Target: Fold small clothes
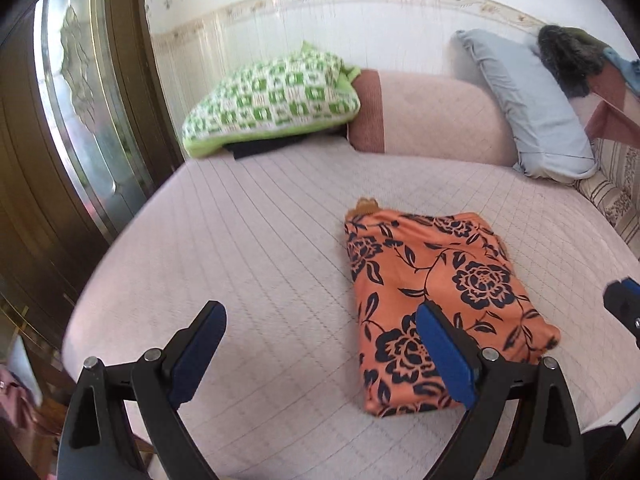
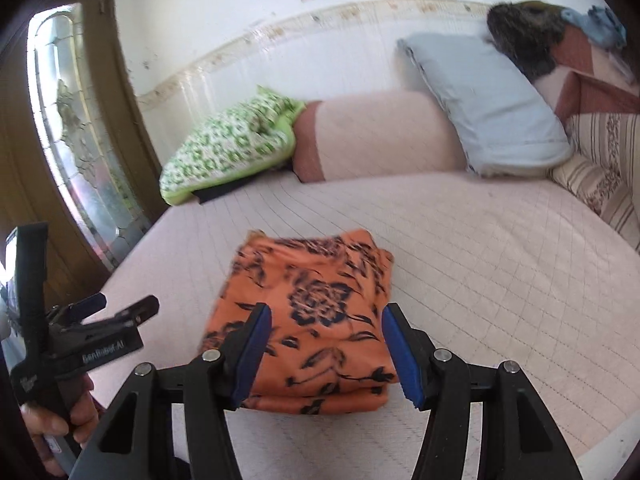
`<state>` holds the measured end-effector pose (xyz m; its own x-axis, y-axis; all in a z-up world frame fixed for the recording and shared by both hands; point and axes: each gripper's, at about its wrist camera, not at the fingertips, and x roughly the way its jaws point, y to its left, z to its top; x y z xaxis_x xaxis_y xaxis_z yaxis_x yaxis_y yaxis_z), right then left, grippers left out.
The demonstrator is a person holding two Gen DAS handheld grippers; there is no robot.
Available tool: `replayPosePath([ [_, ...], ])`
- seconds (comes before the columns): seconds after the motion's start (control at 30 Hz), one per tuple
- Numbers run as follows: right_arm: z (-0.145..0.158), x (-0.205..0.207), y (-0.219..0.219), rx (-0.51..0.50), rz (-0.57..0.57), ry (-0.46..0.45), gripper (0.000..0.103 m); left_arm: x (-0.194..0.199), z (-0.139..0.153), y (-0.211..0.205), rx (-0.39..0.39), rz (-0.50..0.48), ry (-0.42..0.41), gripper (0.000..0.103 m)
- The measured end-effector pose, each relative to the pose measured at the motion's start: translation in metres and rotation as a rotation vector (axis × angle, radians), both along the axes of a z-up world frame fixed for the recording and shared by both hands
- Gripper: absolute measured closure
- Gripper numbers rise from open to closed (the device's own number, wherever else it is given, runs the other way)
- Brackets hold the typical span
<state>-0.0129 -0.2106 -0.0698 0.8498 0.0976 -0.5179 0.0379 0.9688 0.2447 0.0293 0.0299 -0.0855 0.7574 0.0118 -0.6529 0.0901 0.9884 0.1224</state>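
Observation:
A folded orange cloth with dark blue flowers (image 1: pixel 440 280) lies flat on the pink quilted bed (image 1: pixel 240 240). My left gripper (image 1: pixel 320 308) hovers above the bed with its jaws wide open and nothing between them; its right finger overlaps the cloth's near left edge. In the right wrist view the same cloth (image 2: pixel 316 280) shows between and beyond the fingers of my right gripper (image 2: pixel 326 309), which is open and lifted clear of it. The left gripper (image 2: pixel 116 308) appears at the left, held by a hand (image 2: pixel 52 420). A tip of the right gripper (image 1: pixel 622 296) shows at the right edge.
A green checked pillow (image 1: pixel 272 100), a pink bolster (image 1: pixel 432 116) and a pale blue pillow (image 1: pixel 532 108) line the wall at the back. A dark furry item (image 1: pixel 568 56) and a striped cushion (image 1: pixel 616 184) sit at the right. A wooden door with glass (image 1: pixel 80 100) stands left.

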Motion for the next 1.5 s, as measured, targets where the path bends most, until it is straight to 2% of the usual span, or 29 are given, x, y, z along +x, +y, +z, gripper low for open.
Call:
replayPosePath([
  [0.17, 0.024, -0.019, 0.018, 0.003, 0.017, -0.054, 0.04, -0.02, 0.029, 0.011, 0.004, 0.009, -0.041, 0.007],
  [0.43, 0.042, -0.037, 0.041, -0.046, 0.042, -0.095, 0.039, -0.041, 0.062, 0.023, 0.017, 0.023, -0.096, 0.007],
  [0.83, 0.047, -0.046, 0.05, -0.074, 0.057, -0.106, 0.039, -0.053, 0.077, 0.029, 0.011, 0.025, -0.106, 0.007],
  [1.5, 0.06, -0.054, 0.047, -0.041, 0.033, -0.14, 0.039, -0.081, 0.105, 0.028, 0.01, -0.003, -0.173, 0.007],
])
